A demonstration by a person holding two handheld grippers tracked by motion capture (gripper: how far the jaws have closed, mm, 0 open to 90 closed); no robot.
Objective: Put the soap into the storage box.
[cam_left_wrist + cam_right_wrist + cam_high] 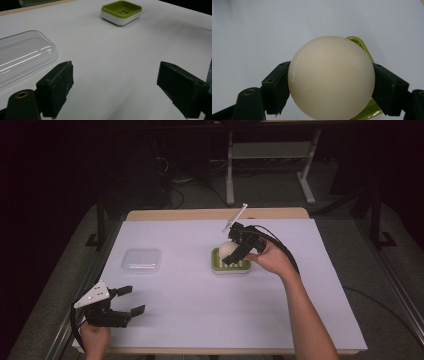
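I see my right gripper (234, 251) over the green-and-white dish (218, 265), which sits a little right of the table's (200, 315) centre, toward the far edge. Its 2 jaws are closed against opposite sides of a cream ball (331, 77); in the right gripper view the ball sits squarely between the pads, with the dish's green rim (359, 43) showing behind and below it. I cannot tell from the high view whether the ball (229, 249) touches the dish or hangs just above it. My left gripper (126, 301) is at the near left corner of the table, jaws spread wide with nothing between them. A clear plastic lid (141, 260) lies flat toward the left edge, well apart from the dish. In the left gripper view the lid (22, 55) is beside the left jaw and the dish (121, 12) is far ahead.
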